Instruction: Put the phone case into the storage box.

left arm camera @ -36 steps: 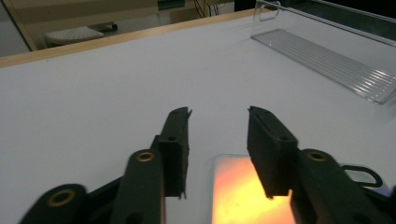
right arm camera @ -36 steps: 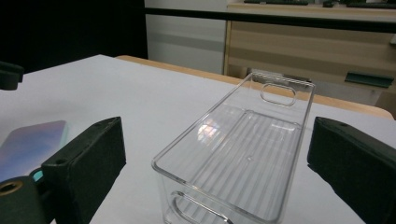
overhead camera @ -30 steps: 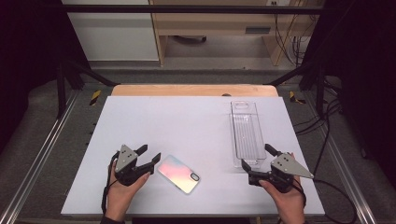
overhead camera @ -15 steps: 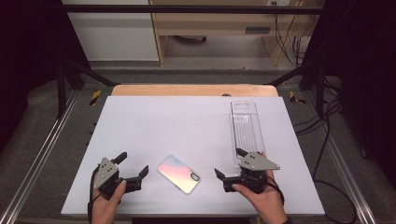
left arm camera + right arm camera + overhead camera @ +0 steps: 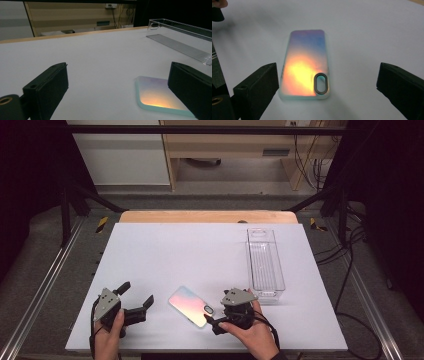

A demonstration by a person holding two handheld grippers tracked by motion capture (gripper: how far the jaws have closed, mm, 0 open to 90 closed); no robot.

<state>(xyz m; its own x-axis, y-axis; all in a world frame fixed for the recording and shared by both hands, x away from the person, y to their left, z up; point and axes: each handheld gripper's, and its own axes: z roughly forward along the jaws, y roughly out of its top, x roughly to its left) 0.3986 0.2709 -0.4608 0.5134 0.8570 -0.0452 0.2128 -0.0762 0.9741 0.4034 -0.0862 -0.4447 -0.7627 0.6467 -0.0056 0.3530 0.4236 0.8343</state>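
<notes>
An iridescent phone case lies flat on the white table top, back up, its oval camera hole at the right end. My right gripper sits at that end, pointing left, open. In the right gripper view the case reaches in between the wide jaws of the gripper, untouched; the jaws have just been closing a little. My left gripper rests left of the case, open and empty, its jaws having just opened wider. The left gripper points past the case's corner.
A long clear plastic tray stands empty at the right of the table, its near end just behind my right hand; it is also in the left gripper view. A wooden edge borders the far side. The table's front edge is close to both hands.
My left gripper drew back to the left, away from the case, and its jaws spread. My right gripper moved left from the tray's near end to the case's camera end.
</notes>
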